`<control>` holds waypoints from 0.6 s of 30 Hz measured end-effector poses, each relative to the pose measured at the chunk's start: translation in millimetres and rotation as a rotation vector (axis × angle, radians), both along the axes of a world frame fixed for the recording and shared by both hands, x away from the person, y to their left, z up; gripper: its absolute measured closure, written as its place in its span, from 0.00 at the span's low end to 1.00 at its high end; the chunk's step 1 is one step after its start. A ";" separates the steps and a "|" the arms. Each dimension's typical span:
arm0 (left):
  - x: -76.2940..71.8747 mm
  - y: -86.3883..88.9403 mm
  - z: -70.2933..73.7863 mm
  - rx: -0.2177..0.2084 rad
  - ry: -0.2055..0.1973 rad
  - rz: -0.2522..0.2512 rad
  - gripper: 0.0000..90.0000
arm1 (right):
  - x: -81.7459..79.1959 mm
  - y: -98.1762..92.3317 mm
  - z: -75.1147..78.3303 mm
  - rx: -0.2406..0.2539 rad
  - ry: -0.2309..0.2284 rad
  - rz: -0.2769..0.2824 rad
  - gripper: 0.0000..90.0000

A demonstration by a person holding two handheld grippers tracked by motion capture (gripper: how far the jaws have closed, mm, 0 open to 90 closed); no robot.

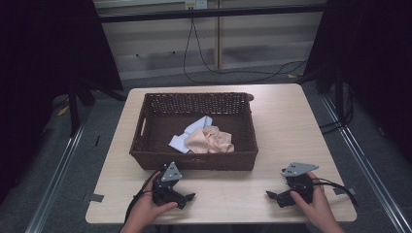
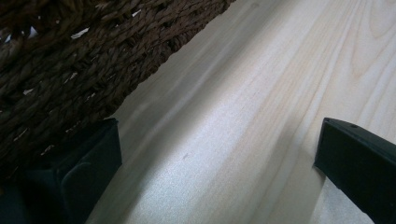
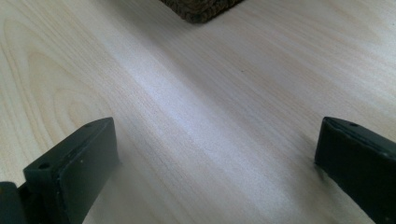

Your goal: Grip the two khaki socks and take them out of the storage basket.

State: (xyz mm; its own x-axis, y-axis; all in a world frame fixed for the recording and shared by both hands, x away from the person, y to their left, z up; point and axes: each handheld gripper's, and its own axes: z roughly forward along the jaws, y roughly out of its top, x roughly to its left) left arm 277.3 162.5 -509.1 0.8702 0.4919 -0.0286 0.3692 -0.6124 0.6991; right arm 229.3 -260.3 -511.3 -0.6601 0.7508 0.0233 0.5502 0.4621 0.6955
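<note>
2 grippers rest low on the pale wooden counter (image 1: pixel 286 116), each held in a hand at the near edge, with a dark woven basket (image 1: pixel 194 160) standing between them and the far side. The left gripper (image 1: pixel 187 198) lies just in front of the basket's near wall, toward its left corner, its jaws pointing to the right across the counter. In the left gripper view its 2 black jaws stand wide apart with bare wood grain between them and nothing clamped; the basket's braided wall (image 2: pixel 84 60) rises close beside the left-hand jaw.

The right gripper (image 1: pixel 273 196) sits near the counter's right front corner, well apart from the basket, with its jaws pointing left toward the other gripper. In the right gripper view its jaws are likewise spread wide over bare counter (image 3: pixel 201 116), holding nothing, and a corner of the basket (image 3: pixel 201 9) shows at the top edge.

Inside the basket lie 2 crumpled cloths, touching: a peach-coloured cloth (image 1: pixel 211 141) toward the near wall and a light blue cloth (image 1: pixel 187 136) partly under it on the left. Neither gripper touches them.
</note>
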 end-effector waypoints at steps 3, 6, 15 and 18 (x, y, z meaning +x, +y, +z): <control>0.0 0.0 0.0 0.000 0.000 0.000 0.00 | 0.0 -0.1 0.0 0.000 0.000 0.001 0.00; 0.2 0.2 0.2 0.002 -0.002 0.000 0.00 | 0.1 -0.1 0.0 0.000 0.000 0.001 0.00; 2.4 -3.6 9.7 0.081 0.056 0.026 0.06 | 0.0 -0.1 0.1 0.001 0.001 0.000 0.00; 3.3 -7.1 18.3 0.103 0.077 0.030 0.06 | 0.0 0.0 0.1 0.001 0.001 0.000 0.00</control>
